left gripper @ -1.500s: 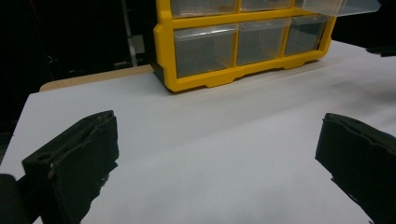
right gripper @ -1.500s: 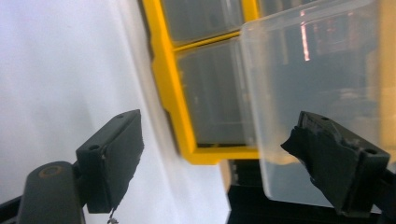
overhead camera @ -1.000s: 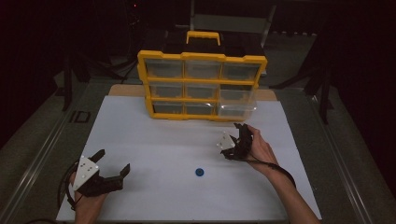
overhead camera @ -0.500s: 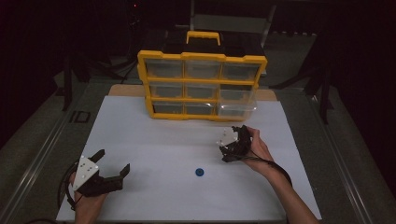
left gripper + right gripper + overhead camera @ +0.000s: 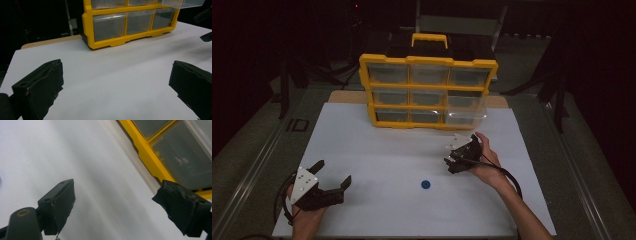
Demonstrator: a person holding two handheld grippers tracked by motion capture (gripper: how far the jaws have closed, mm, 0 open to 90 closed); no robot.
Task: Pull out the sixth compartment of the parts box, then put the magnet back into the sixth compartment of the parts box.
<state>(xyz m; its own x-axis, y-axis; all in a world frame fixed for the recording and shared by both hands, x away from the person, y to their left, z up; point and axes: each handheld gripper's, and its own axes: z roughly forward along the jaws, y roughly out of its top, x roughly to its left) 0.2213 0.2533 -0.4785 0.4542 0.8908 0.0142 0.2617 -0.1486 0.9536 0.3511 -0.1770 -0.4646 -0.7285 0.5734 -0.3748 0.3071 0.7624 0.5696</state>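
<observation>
High view: a small blue disc [image 5: 425,184], round like a cap or button, is seen lying flat on the white tabletop [image 5: 377,150], roughly midway between the two hands and well apart from the yellow organizer [image 5: 428,94] standing at the far edge. One clear drawer [image 5: 466,111] at the organizer's right side is pulled out toward the person. The right tongs [image 5: 453,159] are held just beyond and to the right of the disc, near it but not touching, with the jaws spread and nothing between them. The left tongs [image 5: 332,176] are rested near the front left of the tabletop, well apart from the disc, likewise released and empty.

Right gripper view: the right jaws are shown wide open over bare white surface, with the organizer's yellow frame [image 5: 147,157] to the upper right.

Left gripper view: the left jaws are seen parted, aimed across the tabletop at the organizer's bottom row of drawers [image 5: 110,25].

The disc is judged to be light, stiff and probably smooth plastic, so little force should be needed, yet it may skid or flip if pushed from one side. Being low and flat, it is best taken across its rim, with the tips brought down on either side until they meet the tabletop, then closed gently. The pulled-out drawer is judged the likely destination.
</observation>
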